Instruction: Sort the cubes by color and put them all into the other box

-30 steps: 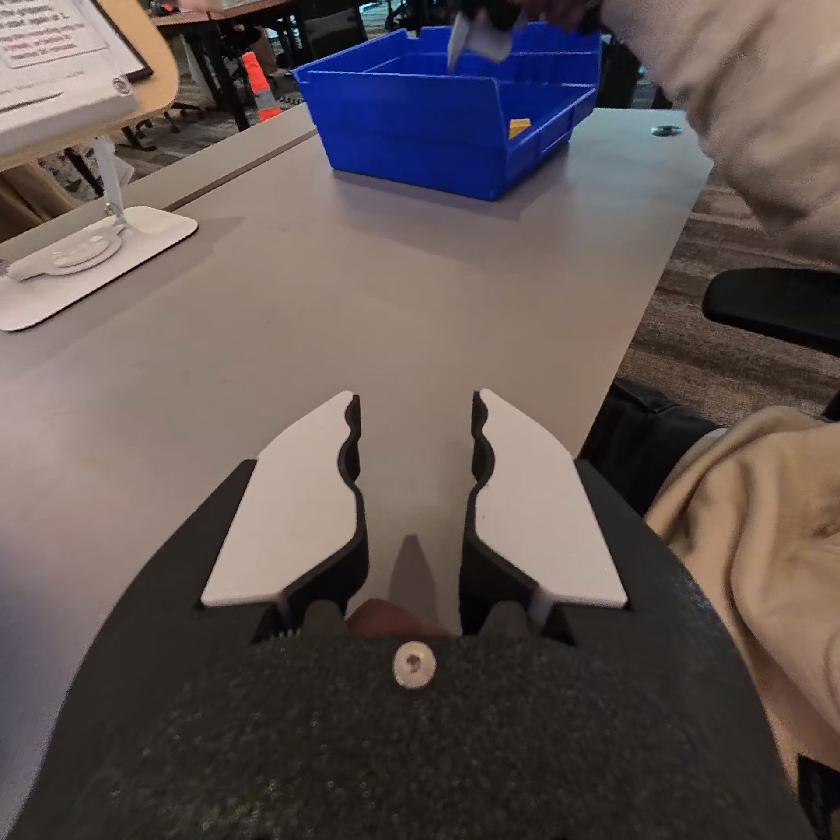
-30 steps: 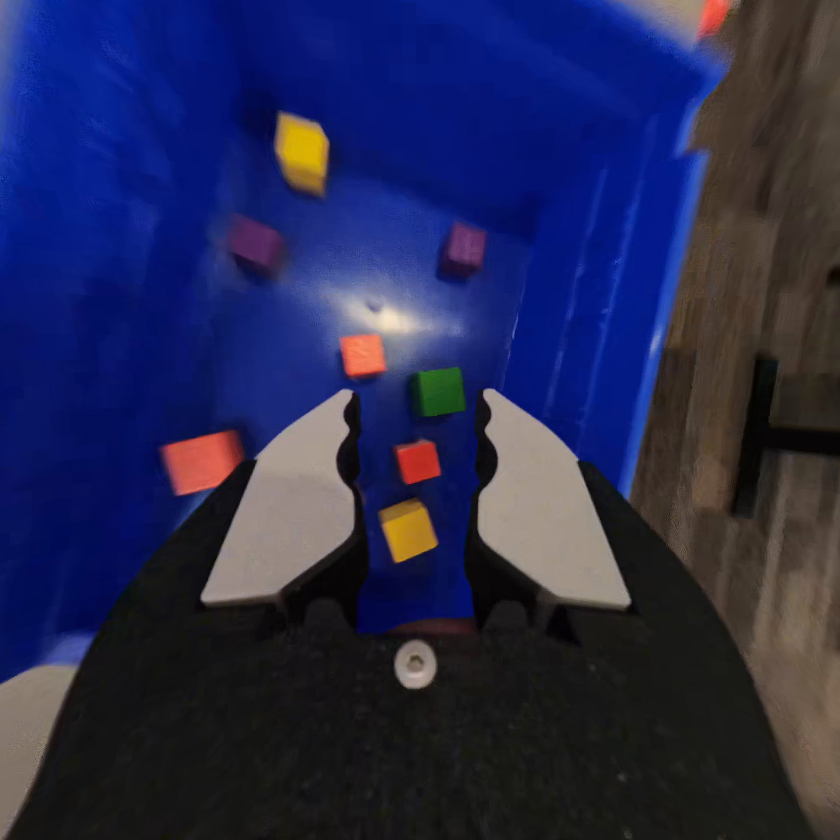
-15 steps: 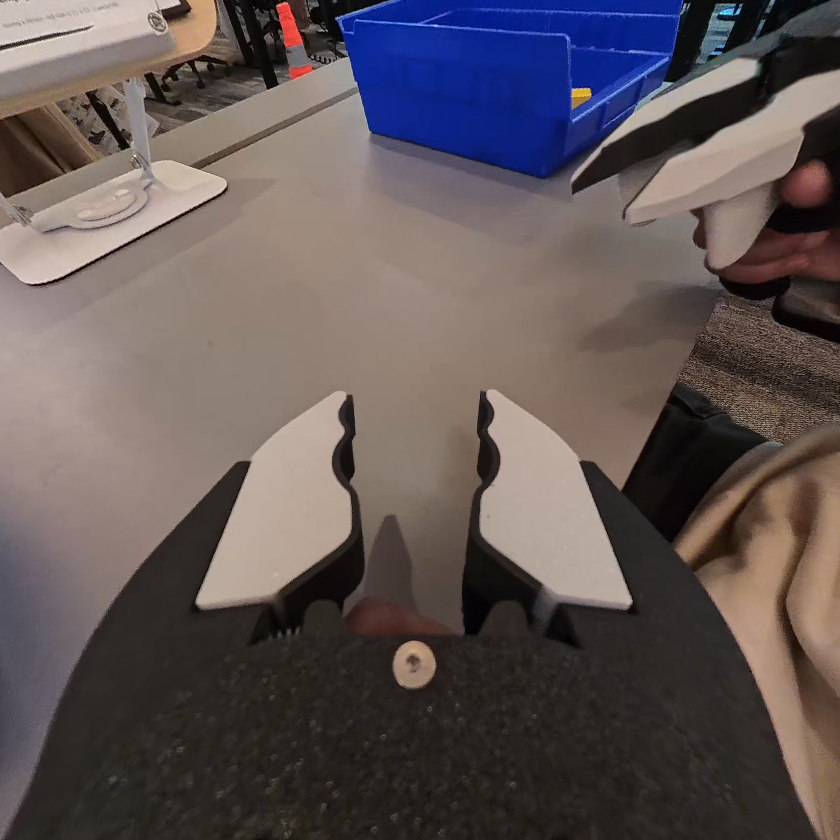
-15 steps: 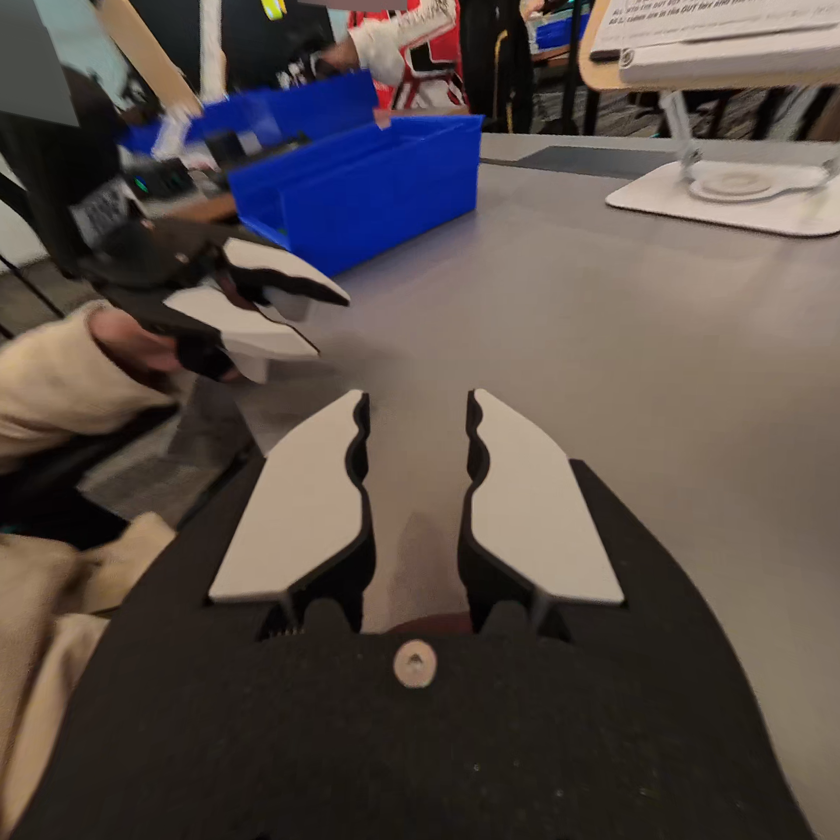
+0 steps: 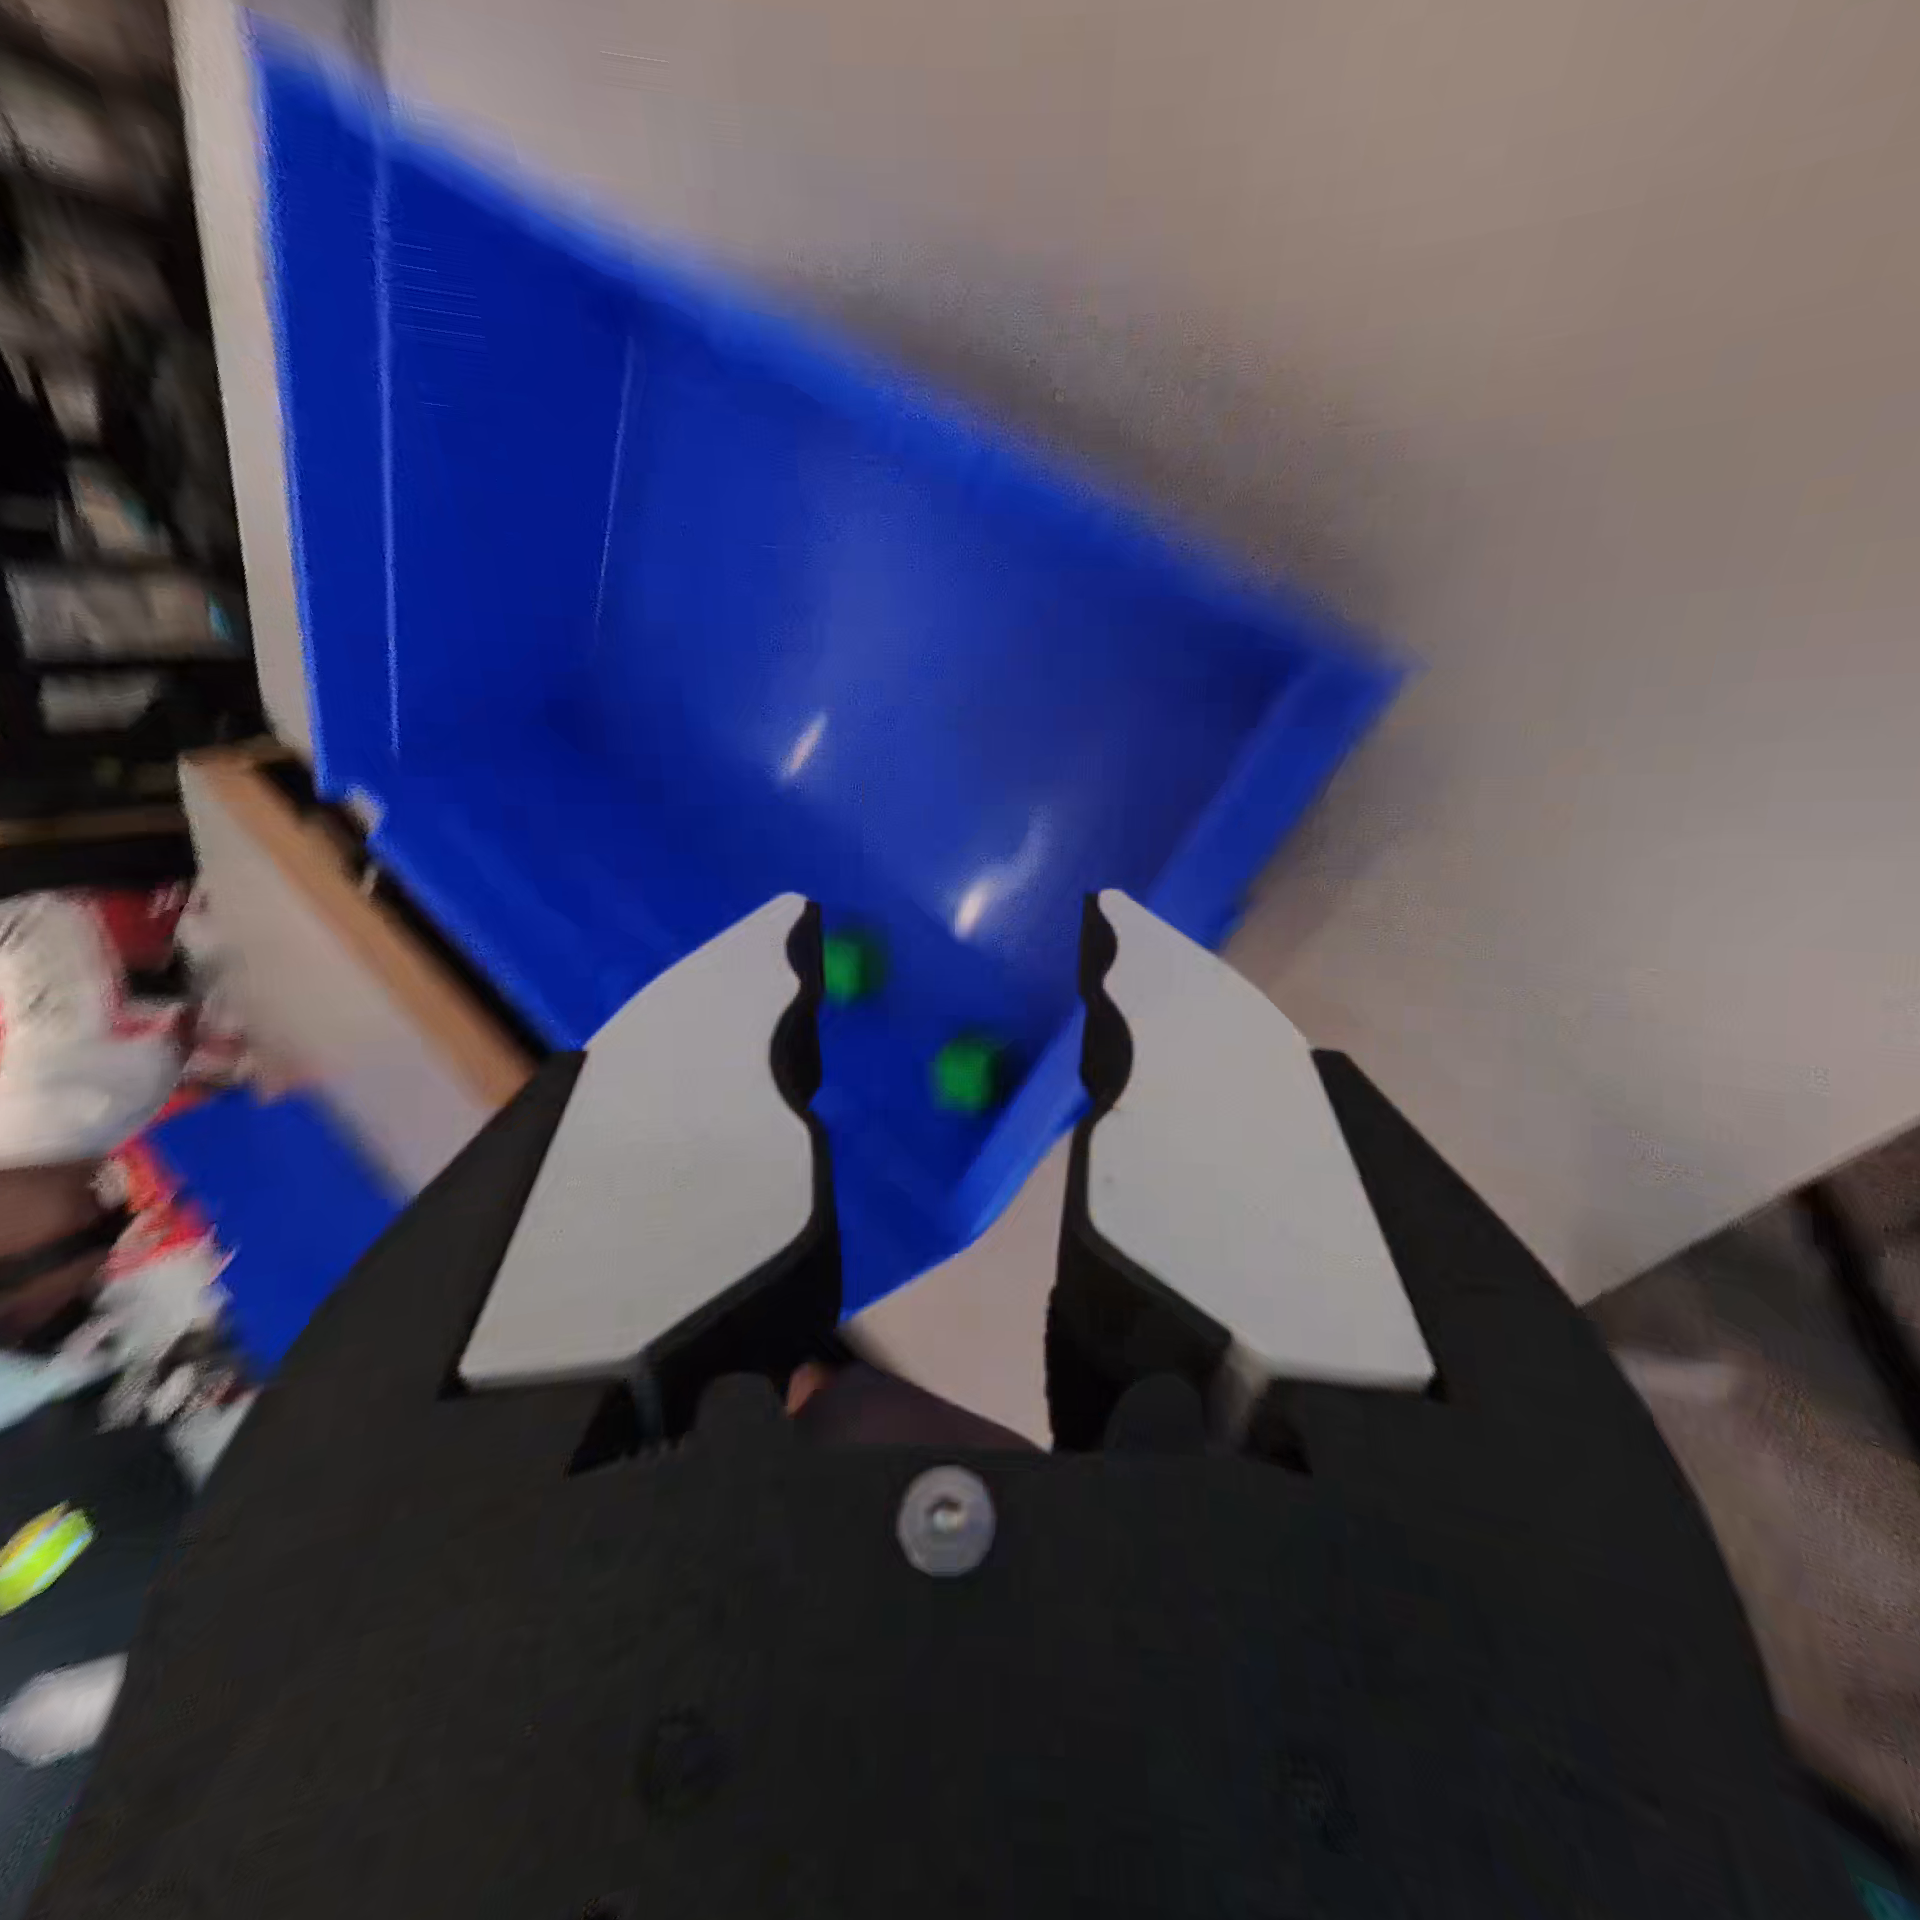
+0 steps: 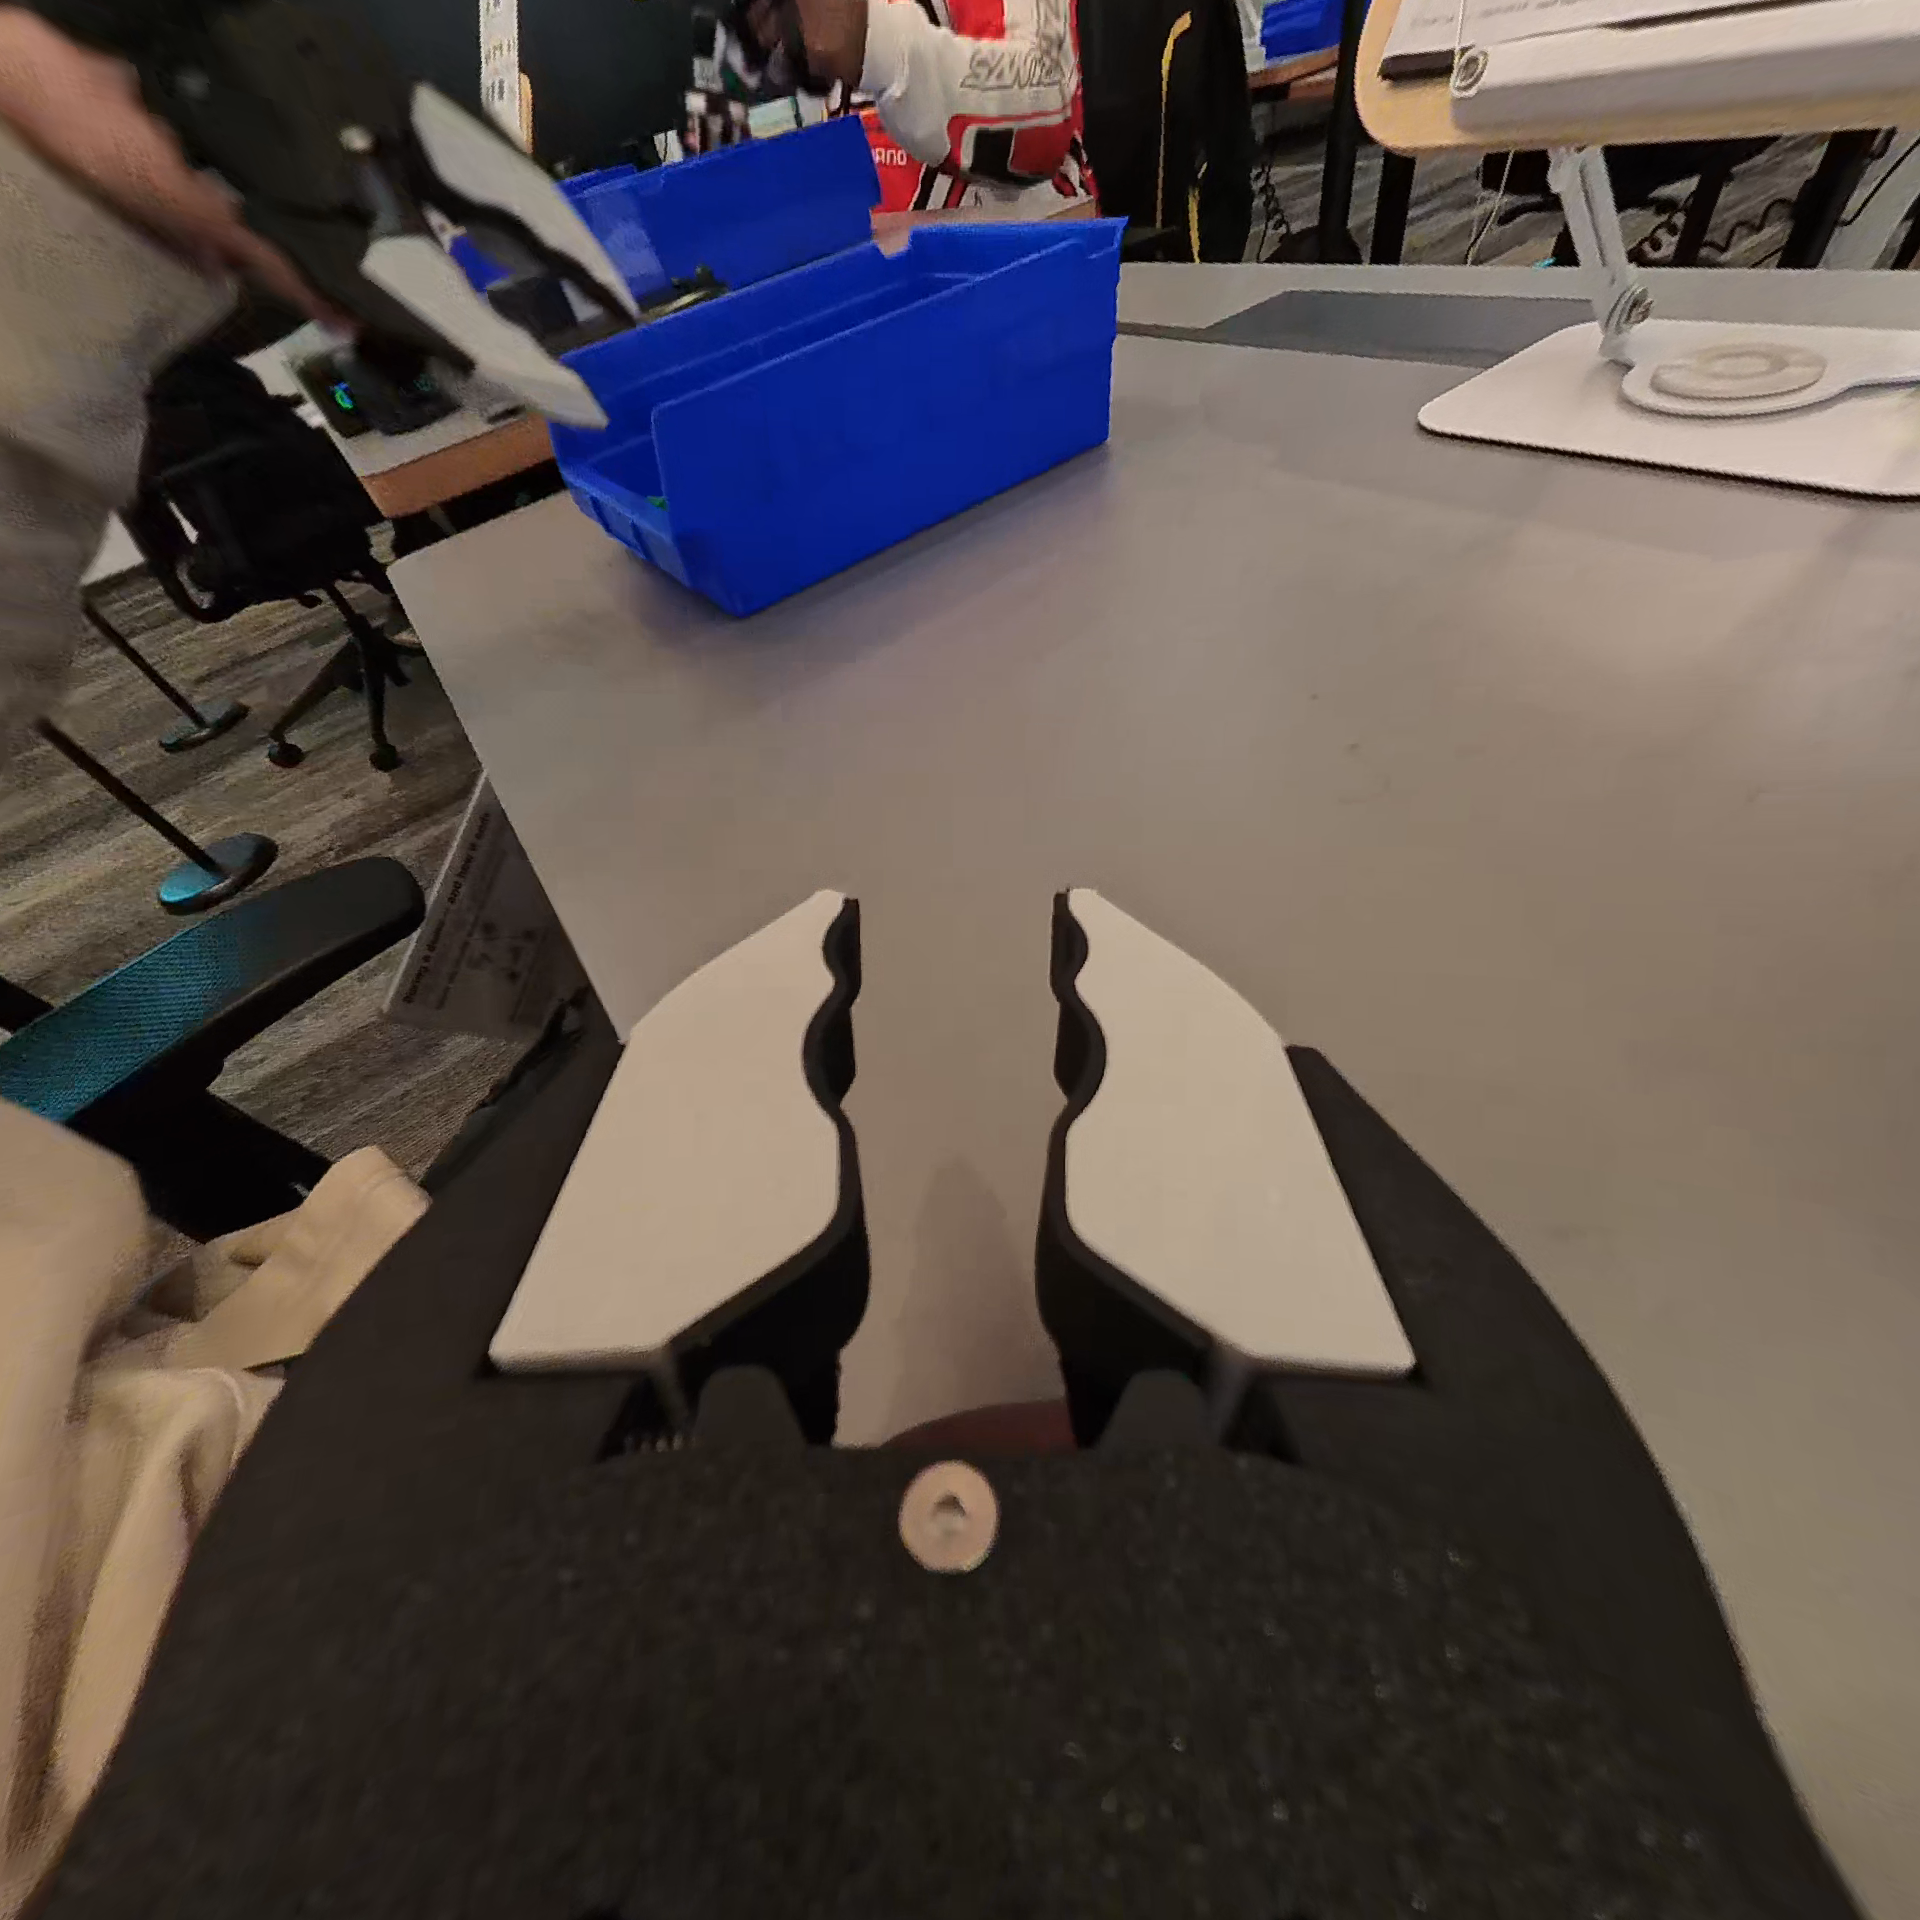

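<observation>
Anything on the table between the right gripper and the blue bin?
Nothing: in the right wrist view only bare grey table lies between the open right gripper and the blue bin.

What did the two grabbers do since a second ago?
The left gripper left the bare table and swung over the blue box, above two green cubes. The right gripper pulled out of the other box of mixed cubes and now sits low over the gray table. Both stayed open and empty.
</observation>
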A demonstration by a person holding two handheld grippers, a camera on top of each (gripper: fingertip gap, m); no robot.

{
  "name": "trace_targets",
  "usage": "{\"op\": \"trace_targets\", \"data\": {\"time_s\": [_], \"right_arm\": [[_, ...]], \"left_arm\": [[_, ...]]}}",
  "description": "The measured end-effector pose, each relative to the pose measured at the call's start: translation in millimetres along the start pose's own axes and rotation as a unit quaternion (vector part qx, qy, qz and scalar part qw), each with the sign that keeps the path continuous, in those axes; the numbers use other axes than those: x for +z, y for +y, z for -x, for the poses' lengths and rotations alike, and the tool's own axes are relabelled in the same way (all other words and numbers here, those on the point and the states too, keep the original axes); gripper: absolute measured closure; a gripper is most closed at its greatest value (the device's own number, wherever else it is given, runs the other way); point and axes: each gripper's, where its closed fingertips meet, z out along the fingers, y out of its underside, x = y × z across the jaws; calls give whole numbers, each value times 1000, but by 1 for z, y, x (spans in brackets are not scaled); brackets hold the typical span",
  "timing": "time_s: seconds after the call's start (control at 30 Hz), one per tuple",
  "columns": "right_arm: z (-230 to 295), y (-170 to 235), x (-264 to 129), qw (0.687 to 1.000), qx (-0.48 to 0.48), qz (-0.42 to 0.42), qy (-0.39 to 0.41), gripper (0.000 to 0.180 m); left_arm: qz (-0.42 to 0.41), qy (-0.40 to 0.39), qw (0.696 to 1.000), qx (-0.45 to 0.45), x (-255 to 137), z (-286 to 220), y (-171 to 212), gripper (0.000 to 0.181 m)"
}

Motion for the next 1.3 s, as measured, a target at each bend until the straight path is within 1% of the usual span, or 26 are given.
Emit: {"op": "trace_targets", "data": {"time_s": [0.07, 0.1, 0.17, 0.27, 0.37, 0.5, 0.53, 0.57, 0.6, 0.67, 0.7, 0.73, 0.83, 0.93, 1.0, 1.07, 1.13, 1.23, 1.3], "right_arm": [[3, 3, 4, 1000, 5, 9, -12, 145], [4, 6, 5, 1000, 7, 17, -17, 145], [7, 11, 7, 999, 3, 29, -19, 145], [6, 14, 6, 999, -23, 36, -4, 145], [5, 14, 3, 998, -45, 37, 7, 146], [4, 16, 3, 998, -39, 41, 1, 147], [4, 16, 3, 998, -36, 41, -2, 148], [4, 17, 3, 999, -35, 42, -3, 148], [3, 17, 3, 998, -35, 44, -2, 148], [2, 17, 3, 998, -36, 46, 1, 148], [2, 17, 3, 998, -36, 46, 0, 148], [2, 17, 3, 998, -36, 47, 0, 148], [0, 16, 4, 998, -38, 48, 2, 150], [0, 15, 2, 998, -33, 46, 2, 150], [-1, 14, 1, 999, -29, 42, -1, 150], [-1, 11, 0, 999, -22, 37, -3, 150], [-2, 9, -1, 999, -9, 33, -10, 151], [2, 4, -2, 998, 43, 16, -44, 151], [7, -1, -1, 992, 97, -1, -82, 151]], "left_arm": [[136, 6, 990, 33, 26, 35, 42, 130], [185, 22, 982, 41, 40, 46, 57, 131], [241, 71, 967, 45, 66, 55, 74, 133], [292, 117, 948, 44, 94, 61, 89, 134], [326, 147, 933, 52, 107, 60, 99, 134], [355, 178, 916, 63, 119, 54, 107, 133], [365, 186, 910, 64, 121, 50, 110, 135], [378, 192, 903, 69, 123, 47, 115, 143], [391, 195, 896, 77, 125, 45, 119, 157], [416, 197, 884, 83, 123, 45, 124, 158], [416, 200, 884, 75, 121, 44, 123, 158], [398, 200, 893, 68, 120, 44, 116, 158], [303, 186, 934, 40, 104, 45, 88, 158], [150, 127, 981, 1, 75, 55, 51, 158], [32, 97, 994, -45, 51, 54, 25, 158], [-94, 78, 989, -87, 26, 46, -3, 158], [-204, 70, 970, -109, 1, 28, -28, 158], [-332, 57, 931, -138, -28, 0, -59, 158], [-399, 67, 901, -155, -42, -18, -78, 158]]}}
